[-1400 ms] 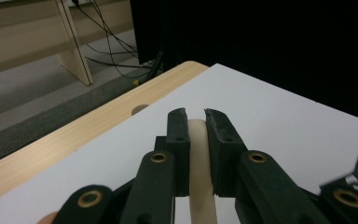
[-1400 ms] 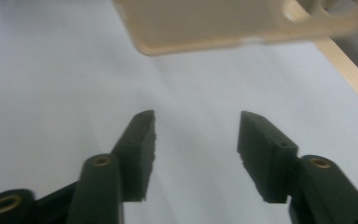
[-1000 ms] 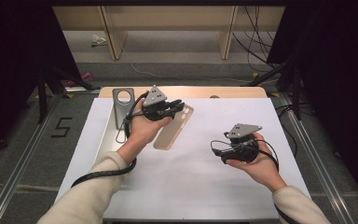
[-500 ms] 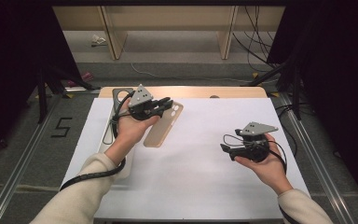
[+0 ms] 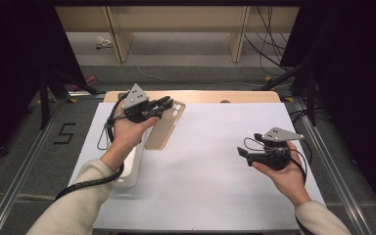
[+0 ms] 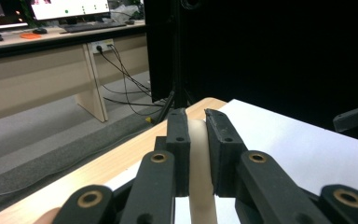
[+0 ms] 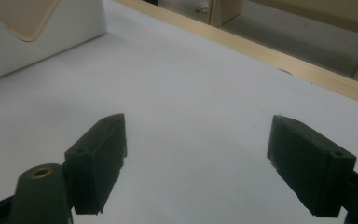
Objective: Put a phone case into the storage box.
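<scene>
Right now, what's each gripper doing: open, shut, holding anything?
Left gripper: shut on the beige phone case, lifted above the table.
Right gripper: open, jaws just widened, nothing between them.

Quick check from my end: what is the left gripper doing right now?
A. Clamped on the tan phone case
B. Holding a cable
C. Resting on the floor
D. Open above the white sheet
A: in the left gripper view the left gripper has its jaws pressed on both sides of the tan phone case.

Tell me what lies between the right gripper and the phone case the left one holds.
Nothing: the high view shows bare white table cover between the right gripper and the phone case.
</scene>
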